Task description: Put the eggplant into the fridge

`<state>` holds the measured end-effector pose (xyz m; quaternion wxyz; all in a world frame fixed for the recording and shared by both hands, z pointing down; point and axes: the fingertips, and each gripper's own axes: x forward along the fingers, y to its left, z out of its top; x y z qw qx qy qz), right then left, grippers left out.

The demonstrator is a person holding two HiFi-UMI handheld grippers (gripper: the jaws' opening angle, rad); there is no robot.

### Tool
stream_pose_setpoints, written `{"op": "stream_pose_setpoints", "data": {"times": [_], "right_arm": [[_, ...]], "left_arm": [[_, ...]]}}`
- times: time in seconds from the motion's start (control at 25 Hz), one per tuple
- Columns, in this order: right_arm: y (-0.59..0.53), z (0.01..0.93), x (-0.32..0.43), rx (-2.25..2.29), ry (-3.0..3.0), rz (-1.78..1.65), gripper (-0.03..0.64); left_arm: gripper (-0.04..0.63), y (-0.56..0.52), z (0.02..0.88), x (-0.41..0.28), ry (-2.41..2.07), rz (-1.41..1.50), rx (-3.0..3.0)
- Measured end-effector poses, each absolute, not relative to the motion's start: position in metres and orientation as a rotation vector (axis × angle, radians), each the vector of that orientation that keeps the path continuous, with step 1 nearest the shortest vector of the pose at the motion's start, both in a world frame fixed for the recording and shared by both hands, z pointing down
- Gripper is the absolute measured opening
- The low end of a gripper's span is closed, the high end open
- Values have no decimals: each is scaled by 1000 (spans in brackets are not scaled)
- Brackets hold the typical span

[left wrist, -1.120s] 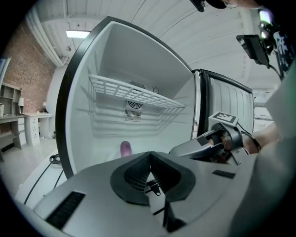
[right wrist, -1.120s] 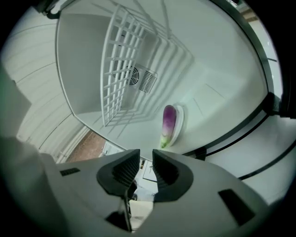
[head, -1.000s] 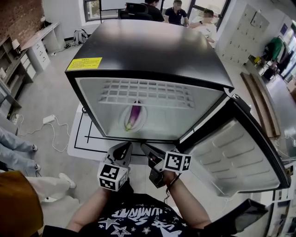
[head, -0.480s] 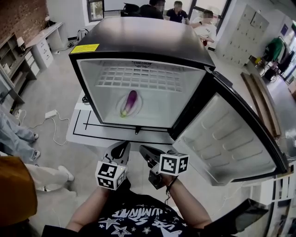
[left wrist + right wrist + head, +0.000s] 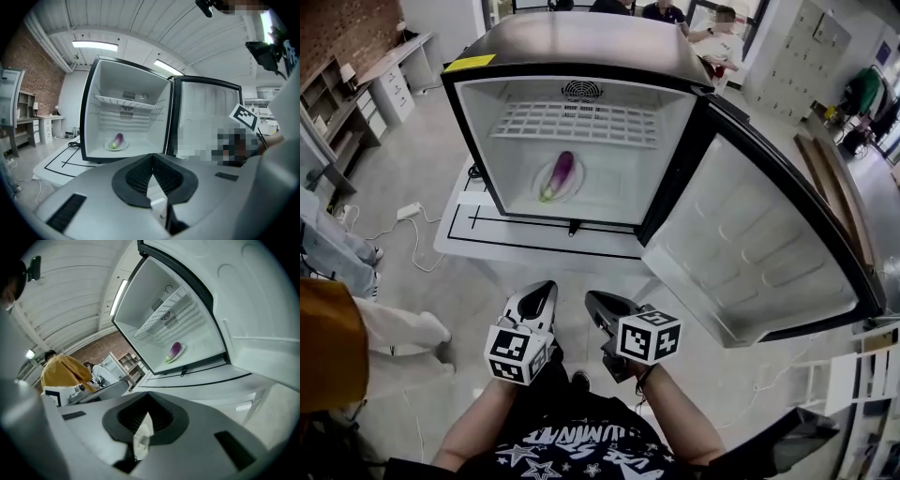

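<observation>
Well, the eggplant (image 5: pixel 562 172) already lies on its plate (image 5: pixel 547 190) inside the fridge (image 5: pixel 581 42), so I'd say only the open door (image 5: pixel 741 244) is left, and the left gripper (image 5: pixel 544 289) or right gripper (image 5: pixel 594 300), both pressed together and empty, should push it closed.

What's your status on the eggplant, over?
Left claw and right claw shut, empty, low in front of fridge. Eggplant on plate inside. Door open, nothing in the way.
</observation>
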<state>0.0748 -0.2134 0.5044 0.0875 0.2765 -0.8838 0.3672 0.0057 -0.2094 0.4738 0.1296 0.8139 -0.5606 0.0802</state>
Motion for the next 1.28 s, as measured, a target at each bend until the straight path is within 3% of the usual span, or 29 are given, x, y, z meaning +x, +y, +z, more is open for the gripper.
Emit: {"op": "stream_pose_setpoints", "data": {"times": [0.6,1.28], "right_arm": [[-159,531,93,944,-2577,1181,8],[-6,509,21,1115,-2554,1126,8]], "left_arm": [[8,-153,479,17,-1543,273,2388],[9,10,461,-68,-1482,175,2448]]}}
